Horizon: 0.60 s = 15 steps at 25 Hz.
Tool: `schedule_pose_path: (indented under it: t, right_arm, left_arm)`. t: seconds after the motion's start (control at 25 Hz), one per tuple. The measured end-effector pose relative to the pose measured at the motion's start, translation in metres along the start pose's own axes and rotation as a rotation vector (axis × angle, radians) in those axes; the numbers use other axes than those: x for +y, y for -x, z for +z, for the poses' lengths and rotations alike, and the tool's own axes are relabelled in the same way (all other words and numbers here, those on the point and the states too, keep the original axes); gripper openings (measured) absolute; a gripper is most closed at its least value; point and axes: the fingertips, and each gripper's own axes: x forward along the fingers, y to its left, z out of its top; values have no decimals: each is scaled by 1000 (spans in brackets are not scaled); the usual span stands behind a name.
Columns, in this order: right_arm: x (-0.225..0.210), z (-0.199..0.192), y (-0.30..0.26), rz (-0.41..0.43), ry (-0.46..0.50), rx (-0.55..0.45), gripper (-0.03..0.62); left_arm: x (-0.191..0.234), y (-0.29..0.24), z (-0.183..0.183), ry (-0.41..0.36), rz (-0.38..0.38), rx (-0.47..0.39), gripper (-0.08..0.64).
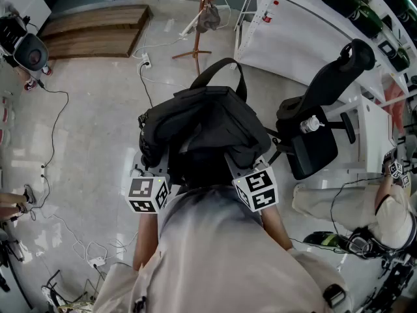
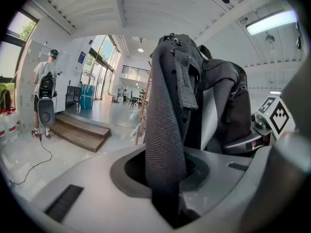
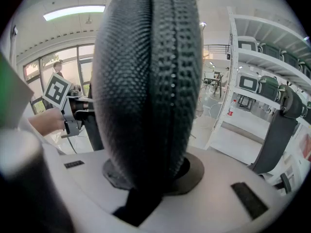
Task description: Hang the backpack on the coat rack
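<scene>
While left claw (image 2: 166, 181) and right claw (image 3: 146, 178) grip it, the backpack (image 1: 202, 126) hangs.

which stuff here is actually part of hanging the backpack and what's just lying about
Part of the job: backpack, coat rack, left gripper, right gripper (both clamped on backpack straps).
Just lying about: office chair, wooden platform, white shelving.

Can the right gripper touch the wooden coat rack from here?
Probably not yet: the right gripper is shut on the black fabric backpack, and the wooden coat rack stands far ahead of it.
</scene>
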Motion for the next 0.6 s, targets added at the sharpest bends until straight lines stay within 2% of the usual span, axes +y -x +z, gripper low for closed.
schedule_pose_path:
  t: [0.2,0.6]
  right_arm:
    - [-14,11,-13,12,19,5,95]
    - [-53,38,-62,56,-11,24,101]
  left_arm:
    - [6,-16,5,6,27,-8,81]
    - [30,-68,16,30,53,31,81]
